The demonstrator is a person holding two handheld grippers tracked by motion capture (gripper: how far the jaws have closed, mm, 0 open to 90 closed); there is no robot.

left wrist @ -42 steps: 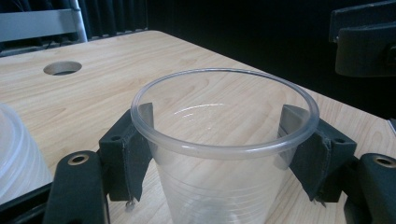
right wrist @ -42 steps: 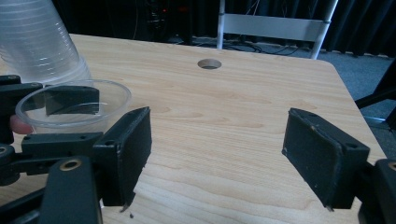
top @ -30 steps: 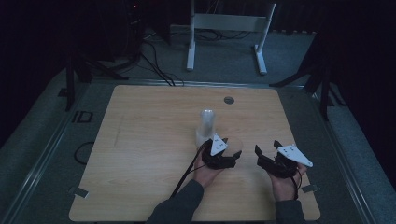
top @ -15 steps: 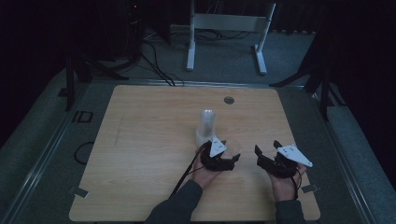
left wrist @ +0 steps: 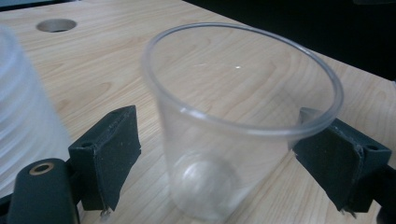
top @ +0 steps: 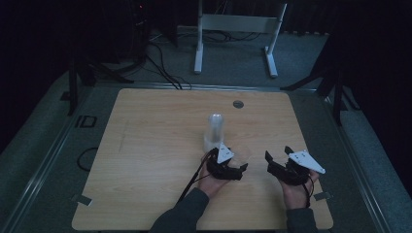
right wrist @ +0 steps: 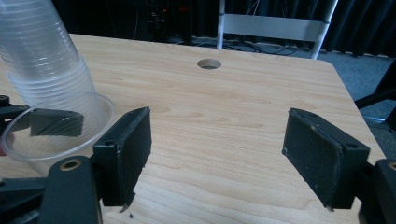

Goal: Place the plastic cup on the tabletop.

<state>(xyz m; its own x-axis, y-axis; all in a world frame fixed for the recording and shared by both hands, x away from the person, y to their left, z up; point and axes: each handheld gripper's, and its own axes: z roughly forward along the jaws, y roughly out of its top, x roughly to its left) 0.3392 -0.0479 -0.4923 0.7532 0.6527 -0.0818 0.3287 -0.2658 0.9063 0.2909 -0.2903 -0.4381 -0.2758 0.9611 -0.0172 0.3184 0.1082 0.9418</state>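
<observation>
Between the left gripper's (left wrist: 224,154) just-opened jaws, a clear cup (left wrist: 243,116) is standing upright on the table (top: 145,145), pads apart from its wall. At its ten o'clock, a cup stack (top: 215,131) is rising. At three o'clock, the right gripper (right wrist: 219,154) is gaping wide, empty.

Bare light-wood tabletop (top: 145,160) is left free from 7 to 11 o'clock. Passage toward 12 is blocked by a tall stack of clear ribbed plastic cups (top: 215,131), w/ a single clear plastic cup (left wrist: 243,126) standing just beside it.
</observation>
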